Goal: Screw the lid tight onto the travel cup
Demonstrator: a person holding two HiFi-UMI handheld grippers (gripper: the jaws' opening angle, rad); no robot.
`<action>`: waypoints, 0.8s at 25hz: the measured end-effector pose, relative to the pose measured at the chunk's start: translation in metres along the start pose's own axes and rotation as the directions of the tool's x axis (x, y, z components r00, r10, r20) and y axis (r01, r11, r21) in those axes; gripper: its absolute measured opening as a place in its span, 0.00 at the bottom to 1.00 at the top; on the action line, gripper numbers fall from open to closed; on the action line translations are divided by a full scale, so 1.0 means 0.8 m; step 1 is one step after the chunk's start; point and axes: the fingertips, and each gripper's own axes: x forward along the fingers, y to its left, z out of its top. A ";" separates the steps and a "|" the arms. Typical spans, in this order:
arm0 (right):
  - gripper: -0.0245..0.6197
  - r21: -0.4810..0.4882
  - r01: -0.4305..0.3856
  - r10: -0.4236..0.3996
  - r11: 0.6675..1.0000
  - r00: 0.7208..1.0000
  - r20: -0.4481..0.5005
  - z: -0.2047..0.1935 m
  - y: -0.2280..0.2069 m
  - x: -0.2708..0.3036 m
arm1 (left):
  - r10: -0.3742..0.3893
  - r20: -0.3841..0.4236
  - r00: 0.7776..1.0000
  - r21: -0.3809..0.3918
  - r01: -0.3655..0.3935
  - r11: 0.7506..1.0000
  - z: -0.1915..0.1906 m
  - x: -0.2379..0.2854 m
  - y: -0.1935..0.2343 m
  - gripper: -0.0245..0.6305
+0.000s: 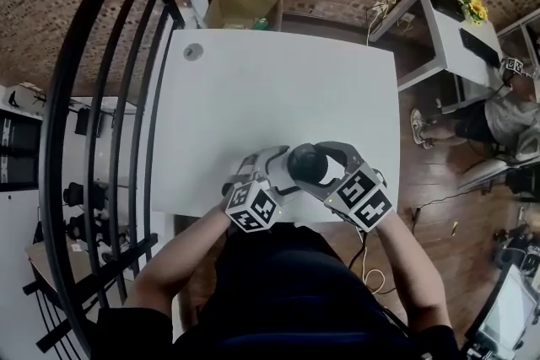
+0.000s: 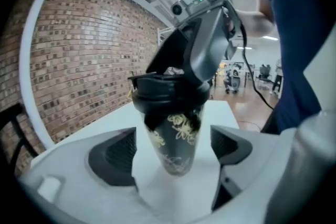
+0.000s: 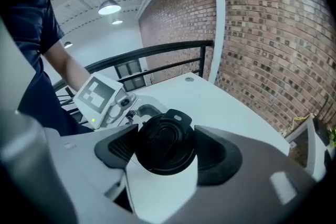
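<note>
The travel cup (image 2: pixel 176 139) stands upright near the front edge of the white table (image 1: pixel 278 88). It has a dark body with a gold pattern, and a black lid (image 3: pixel 165 144) sits on top. My right gripper (image 3: pixel 167 148) comes down on it from above, shut on the lid with a pad pressing each side. My left gripper (image 2: pixel 173 153) points at the cup's body, which stands between its open jaws with a gap on each side. In the head view the lid (image 1: pixel 305 163) shows between the left gripper (image 1: pixel 283 173) and the right gripper (image 1: pixel 327 171).
An open cardboard box (image 1: pixel 243 11) sits beyond the table's far edge, and a round grey grommet (image 1: pixel 193 51) is set in its far left corner. A black railing (image 1: pixel 93 139) runs along the left. A white desk (image 1: pixel 443 29) and a seated person (image 1: pixel 498 118) are at the right.
</note>
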 end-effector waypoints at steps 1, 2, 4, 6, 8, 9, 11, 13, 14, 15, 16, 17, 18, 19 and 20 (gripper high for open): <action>0.56 -0.032 -0.020 0.020 0.999 1.000 0.006 0.000 0.001 -0.001 | -0.044 -0.015 0.999 0.029 0.044 0.999 -0.003 0.001 -0.002 0.71; 0.56 -0.068 -0.041 0.041 0.997 0.999 0.011 0.000 0.002 -0.002 | -0.083 -0.029 0.996 0.052 0.084 0.995 -0.005 0.003 -0.004 0.71; 0.56 -0.144 -0.088 0.092 0.986 0.996 0.019 -0.001 0.003 -0.004 | -0.134 -0.049 0.990 0.077 0.137 0.988 -0.004 0.012 -0.007 0.71; 0.56 -0.212 -0.135 0.140 0.968 0.990 0.010 -0.002 0.005 -0.004 | -0.123 -0.047 0.991 0.074 0.126 0.989 0.001 0.019 -0.004 0.68; 0.56 -0.250 -0.159 0.162 0.955 0.987 -0.009 -0.001 0.005 -0.003 | -0.075 -0.033 0.997 0.050 0.077 0.996 0.005 0.021 0.004 0.63; 0.56 -0.252 -0.157 0.158 0.955 0.987 -0.016 0.000 0.004 -0.002 | -0.044 -0.026 0.999 0.031 0.045 0.999 0.006 0.021 0.006 0.63; 0.56 -0.216 -0.120 0.121 0.969 0.993 -0.009 0.002 0.002 -0.002 | 0.037 -0.010 0.999 -0.021 -0.037 0.999 0.007 0.020 0.009 0.63; 0.56 -0.133 -0.055 0.058 0.990 0.998 0.019 0.002 -0.001 -0.001 | 0.128 -0.006 0.992 -0.084 -0.128 0.988 0.006 0.019 0.011 0.63; 0.56 -0.081 -0.016 0.019 0.997 0.999 0.032 0.002 -0.003 0.000 | 0.172 -0.008 0.985 -0.116 -0.171 0.978 0.005 0.018 0.012 0.63; 0.56 -0.028 0.026 -0.025 0.999 0.999 0.041 0.002 -0.005 0.000 | 0.212 -0.013 0.977 -0.146 -0.212 0.966 0.005 0.017 0.013 0.63; 0.56 0.020 0.071 -0.072 0.997 0.996 0.043 -0.001 -0.009 0.001 | 0.247 -0.020 0.969 -0.171 -0.246 0.954 0.005 0.016 0.013 0.63; 0.56 0.059 0.113 -0.115 0.992 0.993 0.040 -0.005 -0.012 0.001 | 0.274 -0.027 0.961 -0.188 -0.274 0.943 0.005 0.016 0.014 0.63; 0.56 0.090 0.146 -0.150 0.985 0.988 0.037 -0.008 -0.014 0.000 | 0.292 -0.032 0.956 -0.198 -0.293 0.935 0.005 0.016 0.015 0.63; 0.56 0.116 0.167 -0.172 0.979 0.984 0.038 -0.009 -0.015 0.000 | 0.302 -0.037 0.953 -0.202 -0.303 0.931 0.006 0.016 0.015 0.63; 0.56 0.139 0.178 -0.185 0.974 0.982 0.042 -0.009 -0.015 -0.001 | 0.305 -0.039 0.952 -0.203 -0.306 0.930 0.006 0.017 0.015 0.63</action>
